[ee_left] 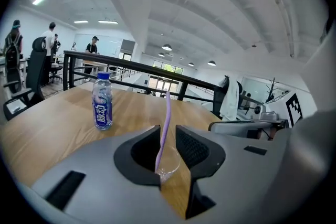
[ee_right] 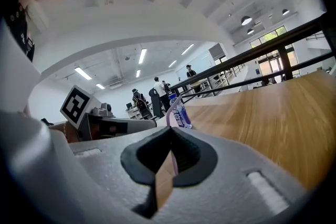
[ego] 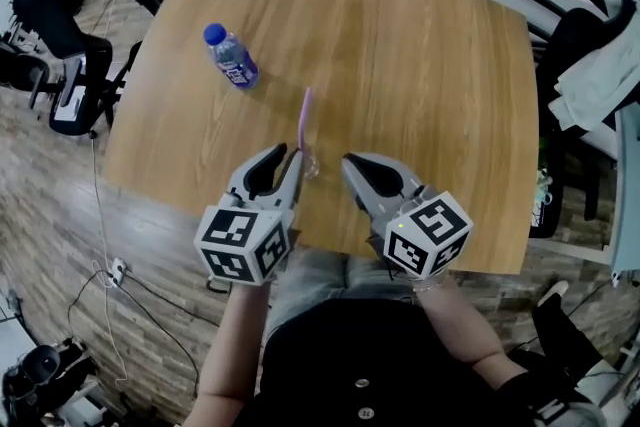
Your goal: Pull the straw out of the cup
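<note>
Two tongs work over the wooden bench [ego: 420,65]. The left tongs [ego: 297,155] are closed narrow on the one clear cup [ego: 312,165], which stands near the middle of the bench's near edge. A single purple straw [ego: 305,115] rises from the cup, leaning toward the far edge. The right tongs [ego: 347,160], just beside the cup, are pressed together and empty. One water bottle [ego: 232,58] stands upright toward the far left corner.

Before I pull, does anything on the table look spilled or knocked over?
Nothing stands out. The clear cup is upright in the left gripper, purple straw leaning inside; the water bottle is upright, nothing spilled.
</note>
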Demonstrator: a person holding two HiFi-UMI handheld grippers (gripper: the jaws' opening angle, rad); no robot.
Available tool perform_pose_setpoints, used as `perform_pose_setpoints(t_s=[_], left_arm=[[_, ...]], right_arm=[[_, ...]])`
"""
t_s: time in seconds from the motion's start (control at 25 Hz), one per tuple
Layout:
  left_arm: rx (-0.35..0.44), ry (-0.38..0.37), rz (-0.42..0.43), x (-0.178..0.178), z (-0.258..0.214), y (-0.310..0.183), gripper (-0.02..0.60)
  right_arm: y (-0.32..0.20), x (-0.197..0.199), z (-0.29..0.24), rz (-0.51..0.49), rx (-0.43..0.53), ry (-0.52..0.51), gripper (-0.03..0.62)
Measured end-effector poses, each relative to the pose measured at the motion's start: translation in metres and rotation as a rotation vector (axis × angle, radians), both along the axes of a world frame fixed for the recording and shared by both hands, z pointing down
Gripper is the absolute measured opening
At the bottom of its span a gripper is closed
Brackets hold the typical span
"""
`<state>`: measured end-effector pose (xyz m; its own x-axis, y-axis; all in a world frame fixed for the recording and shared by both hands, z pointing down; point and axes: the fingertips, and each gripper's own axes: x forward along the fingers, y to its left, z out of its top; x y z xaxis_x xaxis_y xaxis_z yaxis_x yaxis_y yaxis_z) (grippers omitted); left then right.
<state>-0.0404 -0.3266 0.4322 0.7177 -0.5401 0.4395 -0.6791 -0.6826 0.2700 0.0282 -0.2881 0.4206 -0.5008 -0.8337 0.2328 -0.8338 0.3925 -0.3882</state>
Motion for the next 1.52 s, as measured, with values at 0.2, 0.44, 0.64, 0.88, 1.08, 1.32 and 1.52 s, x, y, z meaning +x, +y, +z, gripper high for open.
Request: perform_pose_setpoints(t_s=[0.2, 0.44, 0.64, 0.88, 1.08, 1.32, 1.52], left_arm=[[0.025, -0.098, 0.079, 0.010, 0.010, -0.009, 0.089], [-0.003, -0.137, 0.173, 0.021, 0.022, -0.014, 0.094], [-0.012, -0.167, 0.232, 0.027, 0.028, -0.016, 0.094], [-0.012, -0.179, 0.250, 0.030, 0.031, -0.020, 0.063], [-0.016, -0.177, 0.255, 0.030, 0.032, -0.017, 0.046], [-0.020, -0.111, 0.234, 0.026, 0.024, -0.012, 0.043], [-0.020, -0.020, 0.215, 0.022, 0.006, -0.009, 0.043]], right_arm=[[-0.001, 0.003, 0.009, 0.021, -0.022, -0.006, -0.002], [-0.004, 0.007, 0.016, 0.037, -0.039, -0.007, -0.002], [-0.004, 0.009, 0.020, 0.052, -0.049, -0.005, -0.002], [-0.004, 0.012, 0.022, 0.064, -0.056, -0.003, -0.002], [-0.004, 0.016, 0.020, 0.072, -0.052, 0.006, -0.002], [-0.003, 0.013, 0.016, 0.065, -0.040, 0.010, -0.002], [-0.003, 0.009, 0.013, 0.040, -0.031, 0.016, -0.002]])
